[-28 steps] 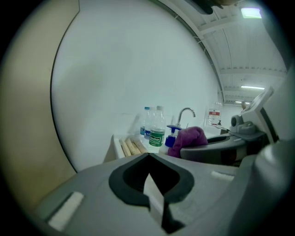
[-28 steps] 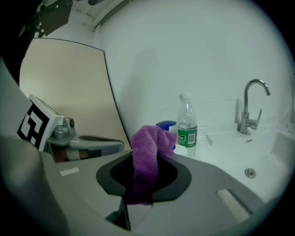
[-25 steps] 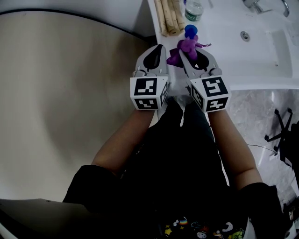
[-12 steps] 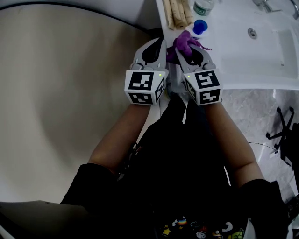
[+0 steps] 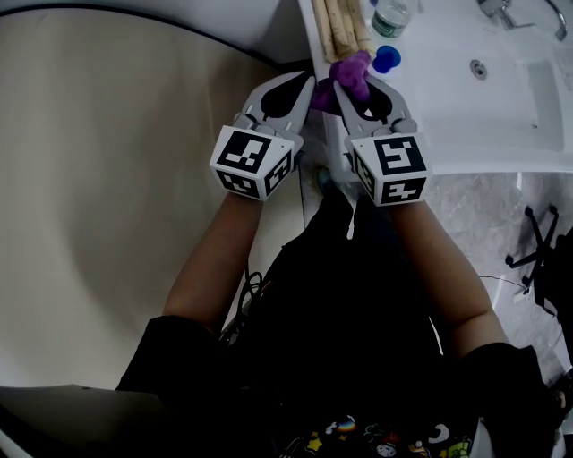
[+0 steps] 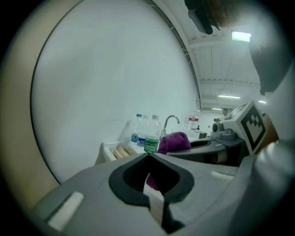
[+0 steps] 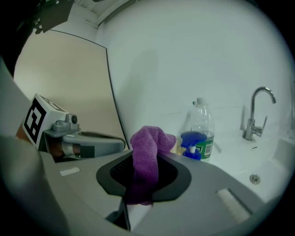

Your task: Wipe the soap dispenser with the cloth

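A purple cloth [image 5: 351,70] bunches out of my right gripper [image 5: 347,82], which is shut on it at the left end of the white counter [image 5: 448,116]. The soap dispenser shows as a blue pump head [image 5: 386,60] just right of the cloth and apart from it. In the right gripper view the cloth [image 7: 147,138] hangs through the right gripper [image 7: 150,154], and the blue pump [image 7: 196,140] stands in front of a clear bottle [image 7: 201,120]. My left gripper [image 5: 304,89] sits beside the right one, shut with nothing in it; in its own view the left gripper [image 6: 149,155] points at the bottles.
Wooden sticks [image 5: 340,27] lie along the counter's left edge just beyond the cloth. A green-labelled water bottle [image 5: 391,16] stands behind the pump. The sink basin with its drain [image 5: 480,68] and faucet [image 7: 258,113] lie to the right. A beige wall panel [image 5: 134,134] is left.
Both grippers have moved up the picture toward the counter. The cloth now sits left of the blue pump, by the sticks. The left gripper has swung a little to the left.
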